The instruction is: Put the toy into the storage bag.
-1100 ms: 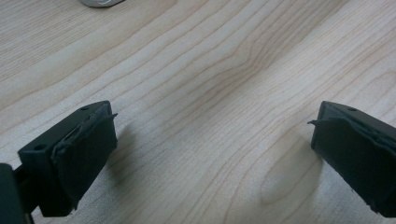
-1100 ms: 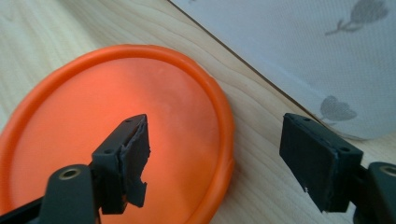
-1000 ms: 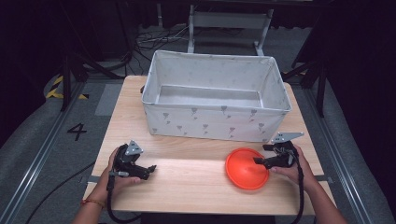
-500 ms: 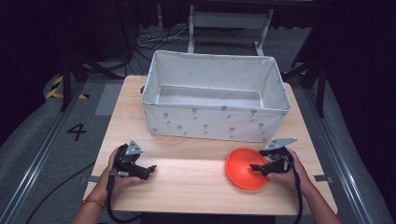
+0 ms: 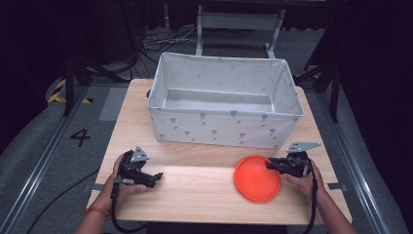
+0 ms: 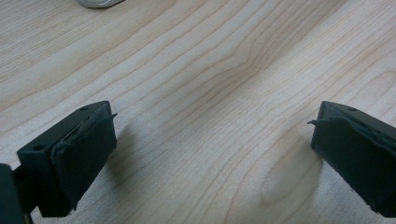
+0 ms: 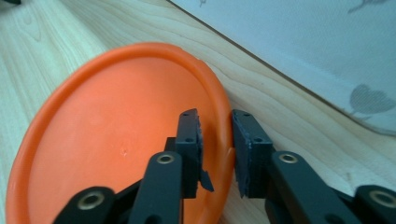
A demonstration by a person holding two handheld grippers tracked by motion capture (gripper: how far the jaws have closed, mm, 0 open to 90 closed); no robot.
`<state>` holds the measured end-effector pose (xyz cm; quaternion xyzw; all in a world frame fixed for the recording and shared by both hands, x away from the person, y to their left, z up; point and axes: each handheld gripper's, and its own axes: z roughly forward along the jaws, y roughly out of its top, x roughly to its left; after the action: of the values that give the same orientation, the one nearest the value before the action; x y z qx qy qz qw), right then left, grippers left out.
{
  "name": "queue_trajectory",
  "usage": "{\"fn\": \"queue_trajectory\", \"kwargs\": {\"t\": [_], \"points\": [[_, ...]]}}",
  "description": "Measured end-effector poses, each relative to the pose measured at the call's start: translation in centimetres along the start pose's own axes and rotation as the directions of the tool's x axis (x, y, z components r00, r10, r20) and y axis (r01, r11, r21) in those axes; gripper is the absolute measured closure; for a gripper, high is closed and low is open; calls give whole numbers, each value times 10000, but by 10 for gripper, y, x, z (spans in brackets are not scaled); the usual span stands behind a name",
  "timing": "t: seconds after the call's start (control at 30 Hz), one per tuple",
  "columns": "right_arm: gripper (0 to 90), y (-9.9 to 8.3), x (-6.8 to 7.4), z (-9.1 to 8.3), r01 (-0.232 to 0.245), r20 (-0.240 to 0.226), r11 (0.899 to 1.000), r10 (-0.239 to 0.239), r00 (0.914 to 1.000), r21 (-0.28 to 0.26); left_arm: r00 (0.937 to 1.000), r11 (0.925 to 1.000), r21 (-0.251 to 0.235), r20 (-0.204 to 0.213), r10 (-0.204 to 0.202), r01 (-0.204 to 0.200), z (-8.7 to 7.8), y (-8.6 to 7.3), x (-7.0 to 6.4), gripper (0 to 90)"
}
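An orange plate (image 5: 255,180) lies flat on the wooden table (image 5: 195,195), front right. My right gripper (image 5: 268,165) reaches in from the right, and its jaws straddle the plate's right rim. In the right gripper view the orange plate (image 7: 116,121) has its raised rim pinched between the narrow jaws of the right gripper (image 7: 217,140). My left gripper (image 5: 157,178) rests at the front left, pointing right over bare wood. Seen from the left gripper view, the left gripper (image 6: 212,149) stands wide open, with nothing but wood grain between its jaws.
A large white fabric bin (image 5: 224,129) with grey prints stands open across the back half of the table; its wall (image 7: 303,42) is close behind the plate. Bare wood stretches between the two grippers. Dark floor, cables and a metal stand surround the table.
My right gripper has dropped slightly toward the front edge and settled onto the plate's rim. The plate and the left gripper have barely moved.
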<state>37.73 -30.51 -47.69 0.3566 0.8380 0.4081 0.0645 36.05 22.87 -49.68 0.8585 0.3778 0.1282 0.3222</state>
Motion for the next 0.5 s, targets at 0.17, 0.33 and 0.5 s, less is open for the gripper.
{"fn": "queue_trajectory", "kwargs": {"t": [0.17, 0.33, 0.5], "points": [[807, 5, 5, -12, 260, -138, 9987, -266, 9996, -440, 10000, 10000, 10, -14, -13, 13, 0, 0, 0, 4], [830, 11, 13, -23, 635, -213, 9952, -652, 9976, -740, 10000, 10000, -13, -16, -28, 28, 0, 0, 0, 4], [832, 19, 26, -34, 1443, 29, 9868, -1445, 9895, -733, 10000, 10000, -10, -15, -16, 16, 0, 0, 0, 4]]}}
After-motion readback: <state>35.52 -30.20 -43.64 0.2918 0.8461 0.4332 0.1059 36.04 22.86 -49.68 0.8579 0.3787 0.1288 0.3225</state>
